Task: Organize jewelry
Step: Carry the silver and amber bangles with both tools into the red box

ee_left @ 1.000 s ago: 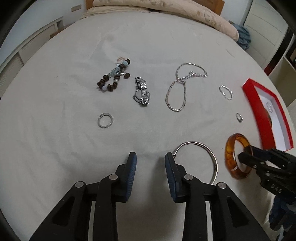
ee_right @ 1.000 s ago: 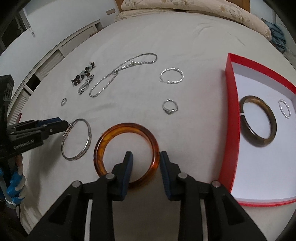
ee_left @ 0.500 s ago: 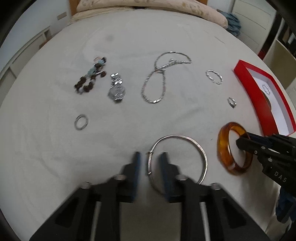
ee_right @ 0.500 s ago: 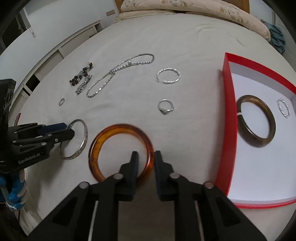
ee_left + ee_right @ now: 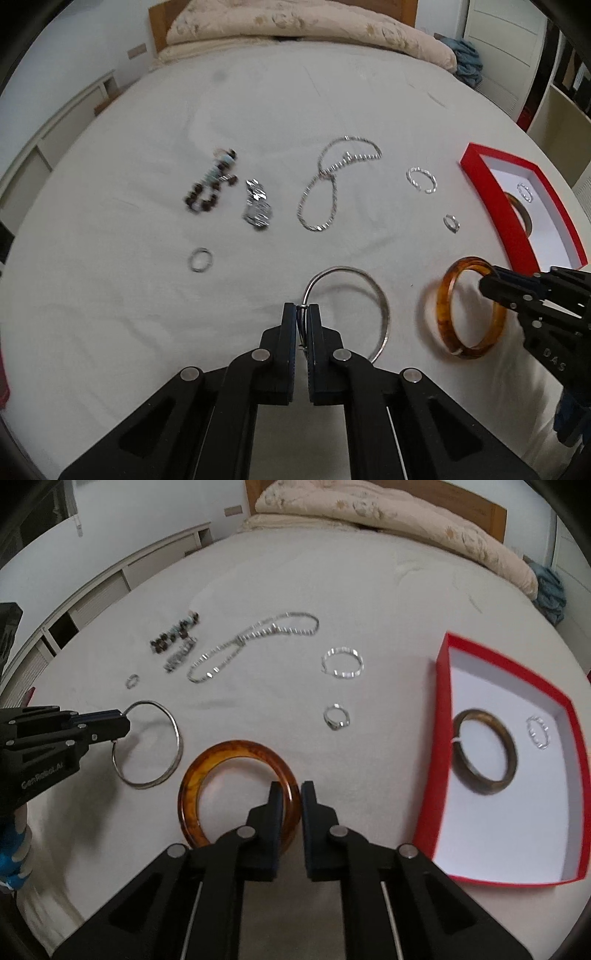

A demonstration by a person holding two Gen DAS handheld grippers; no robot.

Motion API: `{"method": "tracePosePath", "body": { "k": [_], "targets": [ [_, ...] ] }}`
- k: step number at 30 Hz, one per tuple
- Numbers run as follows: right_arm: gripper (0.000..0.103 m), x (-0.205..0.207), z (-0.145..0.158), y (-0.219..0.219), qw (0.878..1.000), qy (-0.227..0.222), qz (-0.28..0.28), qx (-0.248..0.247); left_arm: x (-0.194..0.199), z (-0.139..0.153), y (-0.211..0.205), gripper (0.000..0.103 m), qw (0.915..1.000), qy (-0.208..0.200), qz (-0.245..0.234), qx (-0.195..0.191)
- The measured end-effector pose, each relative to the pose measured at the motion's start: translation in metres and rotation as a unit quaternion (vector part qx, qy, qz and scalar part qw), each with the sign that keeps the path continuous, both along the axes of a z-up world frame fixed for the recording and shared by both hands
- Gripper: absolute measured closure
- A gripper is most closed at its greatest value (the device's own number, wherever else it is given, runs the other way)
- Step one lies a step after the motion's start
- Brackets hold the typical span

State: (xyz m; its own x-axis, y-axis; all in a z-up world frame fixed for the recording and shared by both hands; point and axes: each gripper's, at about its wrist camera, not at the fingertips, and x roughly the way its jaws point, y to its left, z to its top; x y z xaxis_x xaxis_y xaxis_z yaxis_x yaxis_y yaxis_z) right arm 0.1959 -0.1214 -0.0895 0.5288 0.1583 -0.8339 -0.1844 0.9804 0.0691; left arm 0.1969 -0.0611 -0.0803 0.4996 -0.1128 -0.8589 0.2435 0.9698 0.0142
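My left gripper is shut on the near rim of a thin silver bangle, lifted off the white bed; it also shows in the right wrist view. My right gripper is shut on the rim of an amber bangle, tilted up off the sheet, seen also in the left wrist view. The red box with a white floor lies to the right and holds a dark brown bangle and a small silver ring.
On the bed lie a silver chain necklace, a twisted silver bracelet, a small ring, a plain ring, a silver watch band and a bead bracelet. A folded quilt lies at the far end.
Both grippers closed from open. The left one moved onto the silver bangle's rim and lifted it. The right one closed on the amber bangle and tipped it up.
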Motion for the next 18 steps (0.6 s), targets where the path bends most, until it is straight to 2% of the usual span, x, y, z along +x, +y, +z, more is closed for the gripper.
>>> {"method": "tracePosePath", "body": {
  "k": [10, 15, 18],
  "targets": [
    [0.094, -0.042, 0.070, -0.008, 0.998, -0.064, -0.013, -0.007, -0.034, 0.058, 0.009, 0.098, 0.9985, -0.053, 0.008, 0.010],
    [0.094, -0.063, 0.096, -0.043, 0.995, -0.085, -0.050, -0.004, -0.041, 0.084, -0.020, 0.098, 0.9973, -0.070, -0.022, -0.005],
    [0.094, -0.073, 0.106, -0.076, 0.993, -0.092, -0.079, -0.006, -0.036, 0.090, -0.052, 0.098, 0.9963, -0.068, -0.047, -0.025]
  ]
}}
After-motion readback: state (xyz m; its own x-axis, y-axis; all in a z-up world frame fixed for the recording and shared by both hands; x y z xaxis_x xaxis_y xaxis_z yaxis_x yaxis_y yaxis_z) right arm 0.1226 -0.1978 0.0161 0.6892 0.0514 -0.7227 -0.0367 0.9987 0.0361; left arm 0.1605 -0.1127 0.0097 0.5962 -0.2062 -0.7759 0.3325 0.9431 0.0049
